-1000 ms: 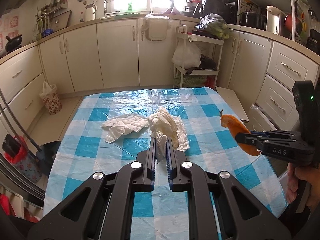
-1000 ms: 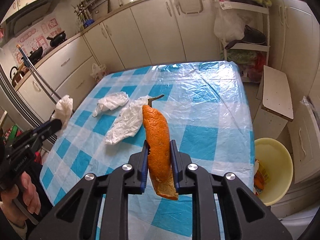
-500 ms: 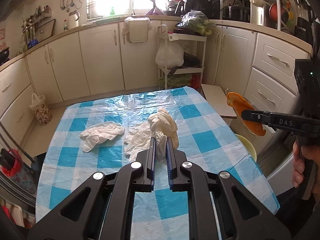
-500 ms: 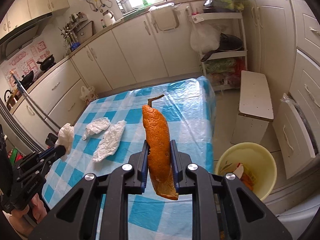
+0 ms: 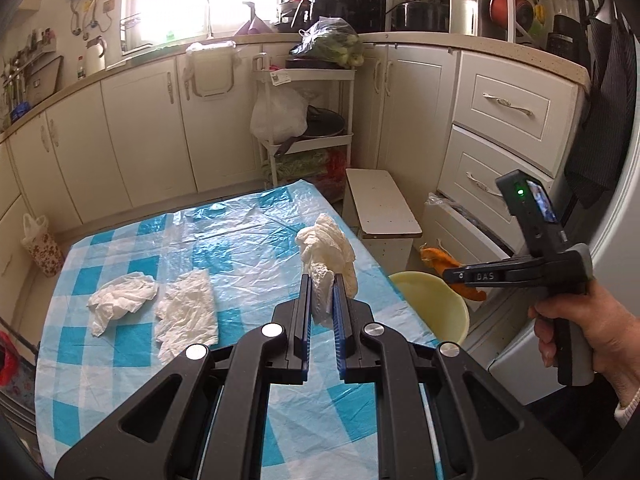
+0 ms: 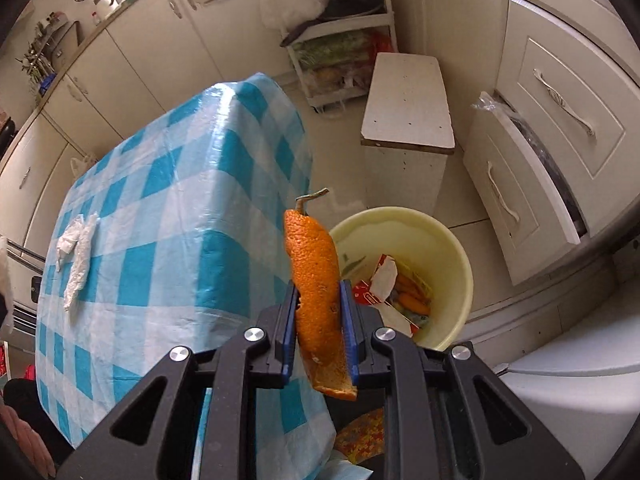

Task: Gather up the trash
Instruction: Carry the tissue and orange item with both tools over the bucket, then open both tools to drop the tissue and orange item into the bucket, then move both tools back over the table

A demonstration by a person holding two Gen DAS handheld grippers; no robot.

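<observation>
My right gripper (image 6: pixel 319 296) is shut on a long orange peel (image 6: pixel 314 272) with a small stalk, held off the table's right edge and just left of a pale yellow bin (image 6: pixel 452 248) on the floor. The bin holds a red and white carton and other scraps. In the left wrist view the right gripper (image 5: pixel 456 276) hangs over the yellow bin (image 5: pixel 436 300) with the orange peel (image 5: pixel 434 255) poking out. My left gripper (image 5: pixel 322 280) is shut on a crumpled white tissue (image 5: pixel 328 248) above the checked table. Two more tissues (image 5: pixel 120 300) (image 5: pixel 188 312) lie on the table.
The blue and white checked tablecloth (image 5: pixel 248 240) has a plastic sheet over it. A white stool (image 6: pixel 408 100) stands beyond the bin, next to a drawer unit (image 6: pixel 560 128) with a drawer ajar. A white trolley rack (image 5: pixel 304 120) stands by the far cupboards.
Both grippers have swung to the right. The right one carried the peel off the table and down toward the yellow bin. The left one still holds its tissue.
</observation>
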